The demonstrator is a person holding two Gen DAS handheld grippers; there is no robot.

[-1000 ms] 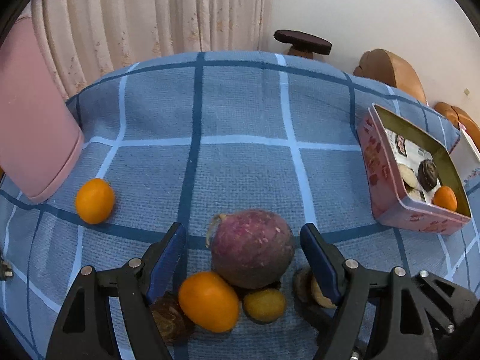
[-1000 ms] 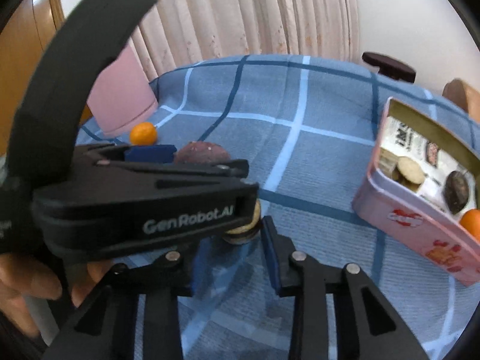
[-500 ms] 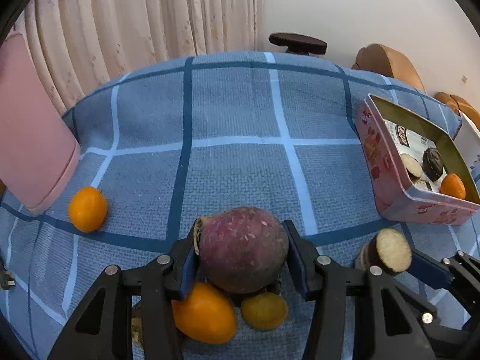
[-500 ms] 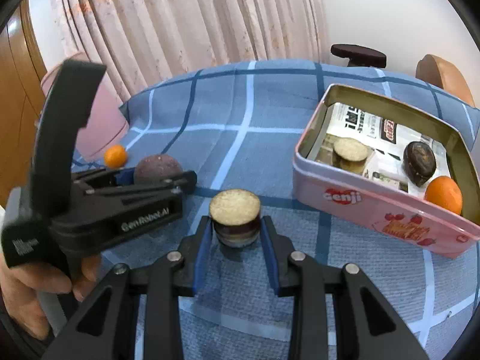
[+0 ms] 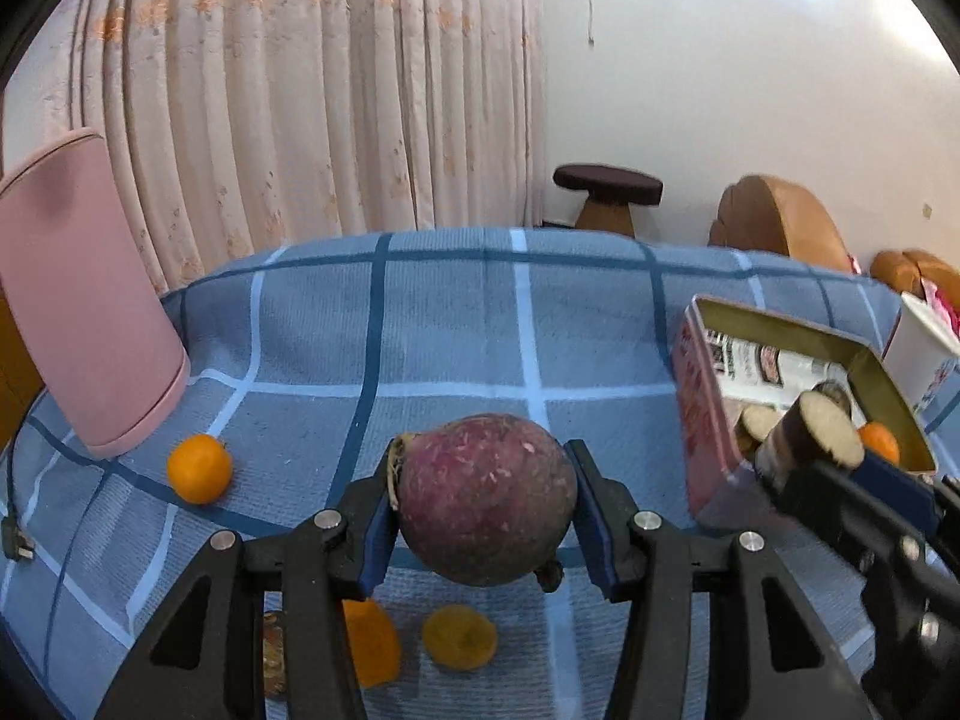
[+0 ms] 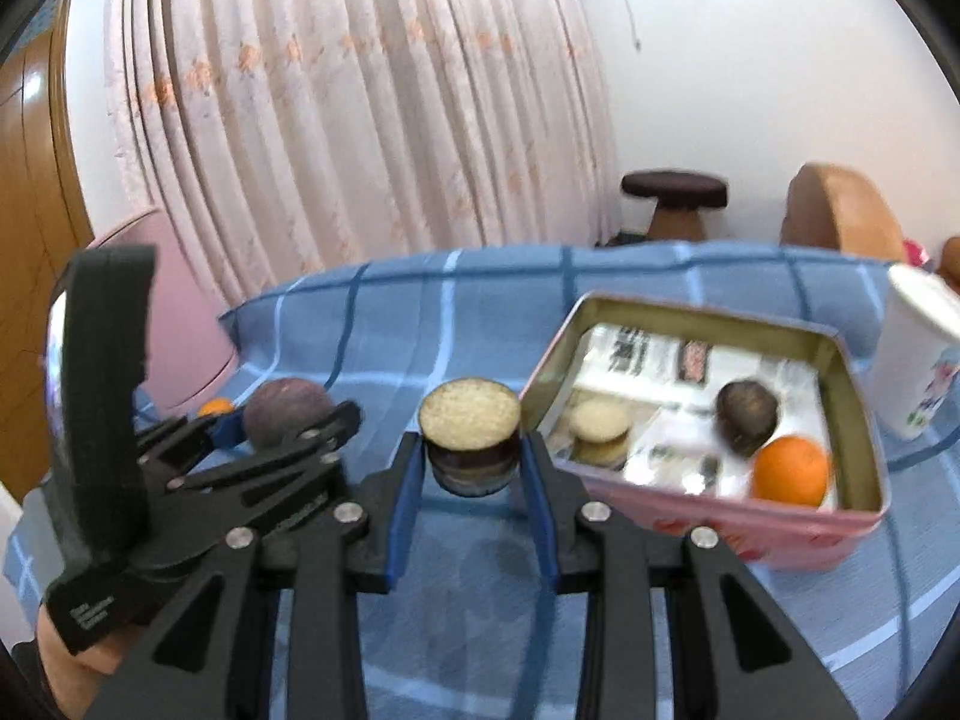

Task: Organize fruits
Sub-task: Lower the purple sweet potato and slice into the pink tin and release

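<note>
My left gripper (image 5: 486,516) is shut on a large round purple fruit (image 5: 486,498) and holds it above the blue checked cloth; the gripper also shows in the right wrist view (image 6: 288,420). My right gripper (image 6: 471,474) is shut on a cut dark fruit piece with a pale top (image 6: 470,435), lifted next to the left wall of the pink tin (image 6: 750,528). The tin holds another cut piece (image 6: 600,429), a dark fruit (image 6: 747,417) and an orange (image 6: 791,471). Below my left gripper lie an orange (image 5: 372,651) and a yellowish fruit (image 5: 459,636). Another orange (image 5: 199,468) lies left.
A pink cylinder (image 5: 84,300) stands at the cloth's left edge by the curtain. A white cup (image 6: 918,354) stands right of the tin. A dark stool (image 5: 607,195) and brown chairs (image 5: 780,222) are behind the table. A plug (image 5: 15,540) lies at far left.
Both grippers rose from the cloth with their fruit. My right gripper carried the cut piece right, up to the tin's wall. The left lifted the purple fruit off the pile.
</note>
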